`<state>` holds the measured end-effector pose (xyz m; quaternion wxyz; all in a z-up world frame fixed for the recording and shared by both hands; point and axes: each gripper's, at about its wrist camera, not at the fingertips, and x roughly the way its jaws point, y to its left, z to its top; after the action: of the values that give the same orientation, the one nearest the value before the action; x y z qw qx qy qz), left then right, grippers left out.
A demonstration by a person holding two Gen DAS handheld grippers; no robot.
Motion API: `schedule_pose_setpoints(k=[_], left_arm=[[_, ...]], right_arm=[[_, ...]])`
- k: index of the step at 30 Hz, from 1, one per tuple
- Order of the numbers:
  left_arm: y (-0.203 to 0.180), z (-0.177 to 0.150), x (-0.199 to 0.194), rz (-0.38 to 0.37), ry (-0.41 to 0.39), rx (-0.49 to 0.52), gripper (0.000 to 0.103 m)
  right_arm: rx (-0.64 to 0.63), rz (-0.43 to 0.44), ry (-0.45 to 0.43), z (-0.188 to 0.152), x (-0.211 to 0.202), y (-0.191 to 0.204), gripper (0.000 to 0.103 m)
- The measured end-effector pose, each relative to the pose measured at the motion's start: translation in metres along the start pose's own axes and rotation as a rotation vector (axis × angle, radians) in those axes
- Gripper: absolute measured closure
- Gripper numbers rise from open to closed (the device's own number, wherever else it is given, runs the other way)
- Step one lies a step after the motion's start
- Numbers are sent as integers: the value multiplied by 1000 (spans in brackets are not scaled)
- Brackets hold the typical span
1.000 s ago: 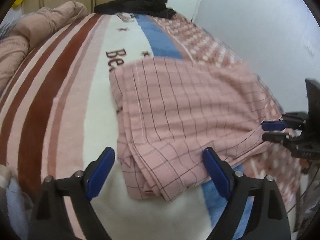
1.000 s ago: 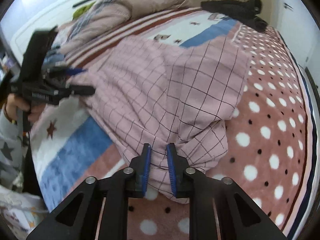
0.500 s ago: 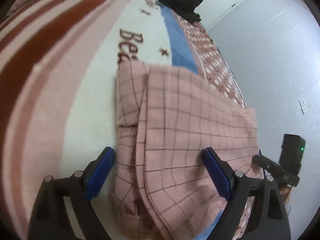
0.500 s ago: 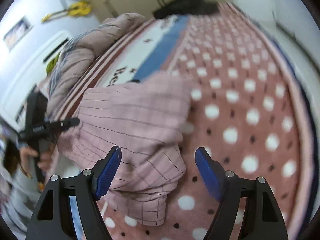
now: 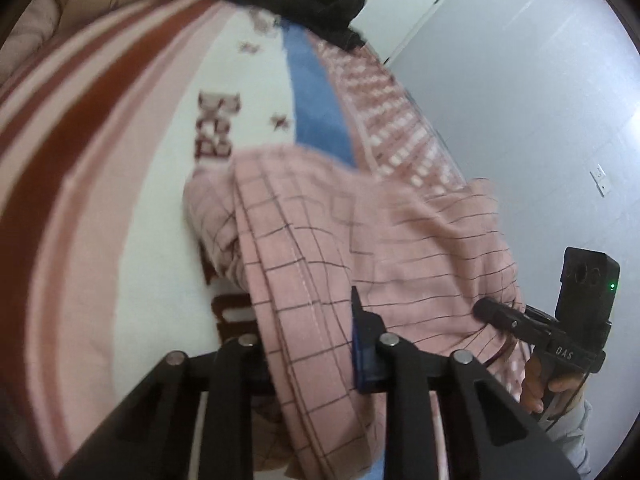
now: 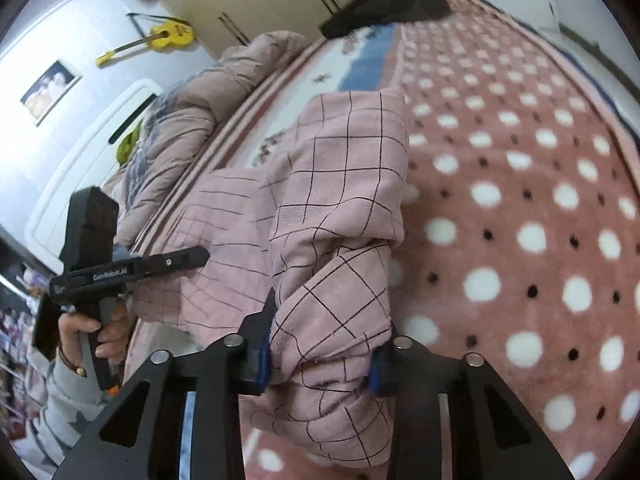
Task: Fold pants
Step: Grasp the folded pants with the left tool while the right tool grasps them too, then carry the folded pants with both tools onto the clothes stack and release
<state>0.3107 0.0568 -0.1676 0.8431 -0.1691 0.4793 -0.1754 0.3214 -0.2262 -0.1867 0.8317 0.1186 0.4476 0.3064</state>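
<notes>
**Entry: pink checked pants, fold in progress on bed**

Item: pants (image 6: 340, 184), pink with dark grid lines; lay bunched on the blanket (image 6: 520, 200) of the bed, across the border between its dotted part and its white and blue stripes; one layer was already doubled over, not yet flat.

Left claw (image 5: 312, 344): clenched on a thick band of the pants' cloth, which filled the gap between its fingers; only the blue pad (image 5: 360, 352) on one side showed, the other being hidden under fabric.

Right claw (image 6: 320, 344): grasped a rolled bundle of the pants at the near edge; fingers stood fairly wide but cloth was packed tight between them.

Other contents: black garment (image 6: 384, 4) at the far end of the bed; rumpled quilt (image 6: 192, 112) beside the headboard; yellow guitar (image 6: 160, 36) on the wall.

Handling note (judgement): the step appeared to be carrying the gripped edge over to make a fold; to do it well, both claws would need to lift together and level, keep the edge taut between them, set it down square with the layer below, and release only once the cloth lay smooth; the bulky bunch in the right claw risked a lumpy crease.
</notes>
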Motion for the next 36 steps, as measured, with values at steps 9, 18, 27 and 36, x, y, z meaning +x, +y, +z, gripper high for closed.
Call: schedule_pose_setpoints(k=[9, 18, 27, 36], left_arm=[[-21, 27, -127, 27, -186, 83, 86], [48, 37, -282, 133, -340, 70, 87], [176, 1, -373, 270, -364, -36, 87], [271, -46, -355, 307, -272, -145, 86]], right_arm=[[-172, 23, -121, 20, -47, 123, 79], [-254, 176, -199, 51, -43, 277, 79], [-248, 351, -104, 39, 44, 399, 79], [-206, 388, 87, -1, 132, 438, 79]])
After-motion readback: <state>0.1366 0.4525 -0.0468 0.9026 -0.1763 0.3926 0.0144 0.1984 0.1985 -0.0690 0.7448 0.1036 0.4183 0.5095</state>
